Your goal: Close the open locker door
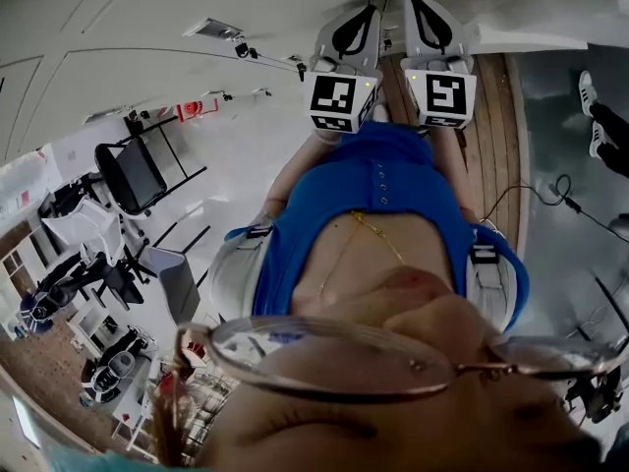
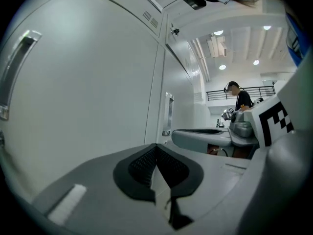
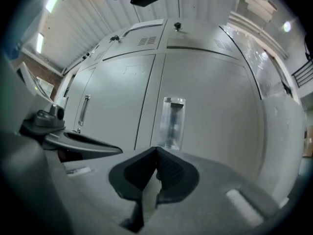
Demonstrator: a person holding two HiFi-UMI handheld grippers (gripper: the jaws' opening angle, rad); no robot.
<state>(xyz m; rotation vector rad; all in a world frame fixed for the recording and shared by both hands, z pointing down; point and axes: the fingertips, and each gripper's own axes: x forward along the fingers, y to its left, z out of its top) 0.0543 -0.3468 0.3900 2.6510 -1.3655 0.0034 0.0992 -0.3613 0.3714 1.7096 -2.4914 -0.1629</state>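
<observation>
White locker doors (image 3: 205, 106) fill the right gripper view. A clear upright handle (image 3: 172, 123) is straight ahead and a second handle (image 3: 83, 110) is further left. Every door face in view lies flush. My right gripper (image 3: 156, 163) is shut with nothing between its pads, close in front of the lockers. My left gripper (image 2: 156, 155) is also shut and empty, beside a large locker door (image 2: 88, 82) with a handle (image 2: 14, 72) at far left. In the head view both grippers, left (image 1: 356, 18) and right (image 1: 428, 13), are held side by side, pointing at the white lockers (image 1: 147, 57).
The head view is mostly filled by a person's blue shirt (image 1: 383, 185) and glasses (image 1: 393, 357). Black chairs (image 1: 133, 175) and equipment stand at the left, with a wooden strip (image 1: 491, 136) on the right. Another person (image 2: 240, 99) stands far off in the left gripper view.
</observation>
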